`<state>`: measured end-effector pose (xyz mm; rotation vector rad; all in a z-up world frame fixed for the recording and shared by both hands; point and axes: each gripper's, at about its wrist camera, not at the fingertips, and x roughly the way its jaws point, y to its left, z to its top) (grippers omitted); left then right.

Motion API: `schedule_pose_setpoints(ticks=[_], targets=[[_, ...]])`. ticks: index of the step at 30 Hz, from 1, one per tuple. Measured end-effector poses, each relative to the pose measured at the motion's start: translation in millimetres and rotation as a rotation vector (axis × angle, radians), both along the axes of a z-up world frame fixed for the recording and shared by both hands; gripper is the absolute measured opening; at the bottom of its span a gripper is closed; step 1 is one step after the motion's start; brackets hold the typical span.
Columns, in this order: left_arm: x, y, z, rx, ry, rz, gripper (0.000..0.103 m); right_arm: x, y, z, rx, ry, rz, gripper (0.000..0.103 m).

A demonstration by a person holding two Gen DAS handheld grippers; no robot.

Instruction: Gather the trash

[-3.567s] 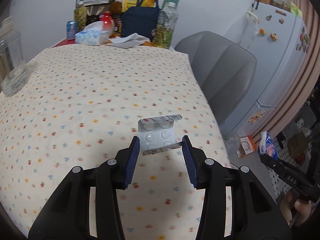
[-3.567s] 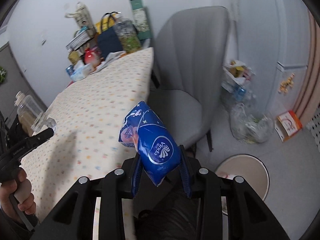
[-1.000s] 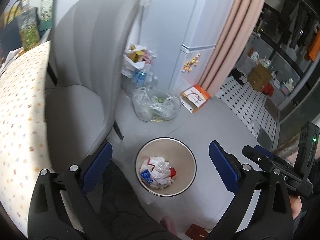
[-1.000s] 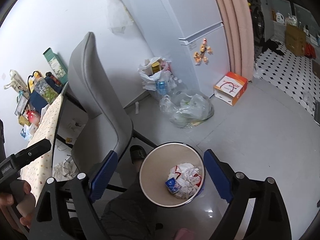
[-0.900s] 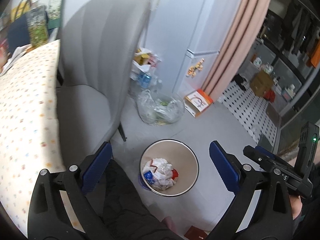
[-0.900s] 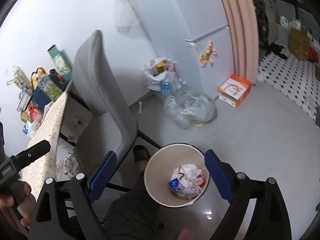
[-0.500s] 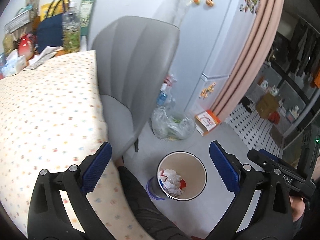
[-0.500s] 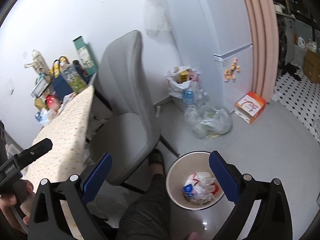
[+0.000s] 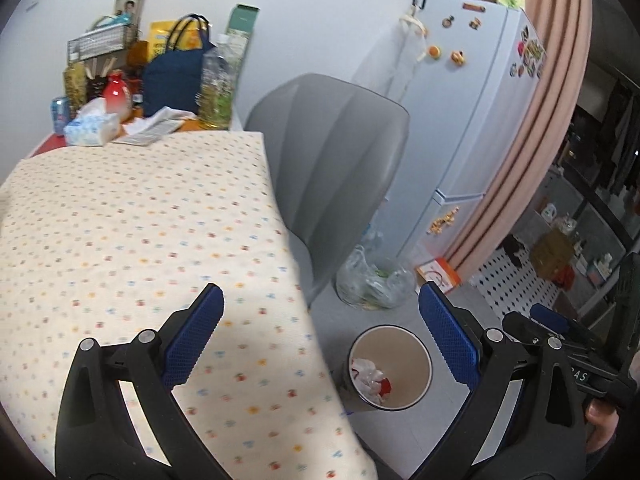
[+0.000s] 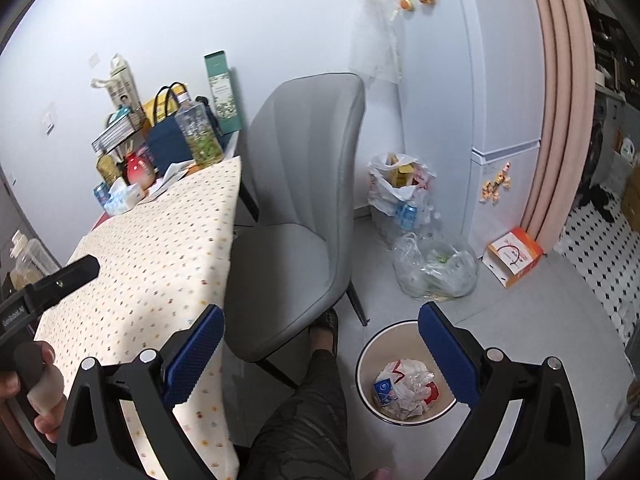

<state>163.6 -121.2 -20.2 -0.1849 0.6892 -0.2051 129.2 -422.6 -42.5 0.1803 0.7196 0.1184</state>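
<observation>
Two handheld grippers, seen from their own cameras, both empty. The left gripper (image 9: 320, 332) has its blue-padded jaws spread wide with nothing between them. To its left and ahead lies the table (image 9: 120, 220), covered in a cream cloth with small coloured dots; no loose rubbish shows on the cloth. At the far end stand a tissue pack (image 9: 92, 128), a navy tote bag (image 9: 172, 80) and a clear plastic bottle (image 9: 216, 88). Ahead of the jaws is a grey chair (image 9: 332, 152). Just below its right finger sits the round trash bin (image 9: 420, 376), on the floor, holding crumpled wrappers.

The right gripper (image 10: 320, 344) is likewise spread wide and empty. The table edge lies to its left, the chair seat straight ahead, and the bin (image 10: 368, 376) just inside its right finger, with a blue packet (image 10: 385, 390) among white wrappers. Beyond are a clear plastic bag (image 10: 438, 266) and an orange box (image 10: 514, 256).

The drop-off looks finished; next, probably, swing back over the table and look for more rubbish
</observation>
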Motion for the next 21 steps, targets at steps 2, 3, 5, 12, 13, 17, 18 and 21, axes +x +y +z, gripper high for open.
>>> schedule_pose_setpoints(ticks=[2, 3, 5, 12, 13, 17, 18, 21], targets=[[-6.8, 9.1, 2.8, 0.008, -0.007, 0.014, 0.097, -2.9, 7.4, 4.5, -0.007, -0.002, 0.012, 0.095], [-9.8, 13.0, 3.5, 0.011, -0.010, 0.019, 0.097, -5.2, 12.4, 6.7, -0.012, -0.005, 0.020, 0.095], [-17.3, 22.9, 5.4, 0.014, -0.016, 0.034, 0.097, -7.4, 21.0, 10.0, -0.022, -0.007, 0.038, 0.095], [-44.7, 49.9, 16.5, 0.019, -0.048, 0.083, 0.097, -21.9, 56.4, 22.2, -0.061, -0.033, 0.129, 0.095], [-49.9, 54.4, 18.3, 0.022, -0.054, 0.089, 0.097, -24.8, 60.6, 22.9, -0.063, -0.037, 0.138, 0.095], [-64.0, 66.3, 22.5, 0.037, -0.062, 0.105, 0.097, -34.4, 74.1, 27.7, -0.063, -0.048, 0.164, 0.095], [-67.6, 69.8, 23.2, 0.040, -0.065, 0.110, 0.097, -37.3, 77.7, 28.9, -0.057, -0.048, 0.173, 0.095], [-80.9, 78.6, 26.5, 0.048, -0.077, 0.128, 0.097, -41.8, 84.1, 33.0, -0.035, -0.053, 0.190, 0.095]])
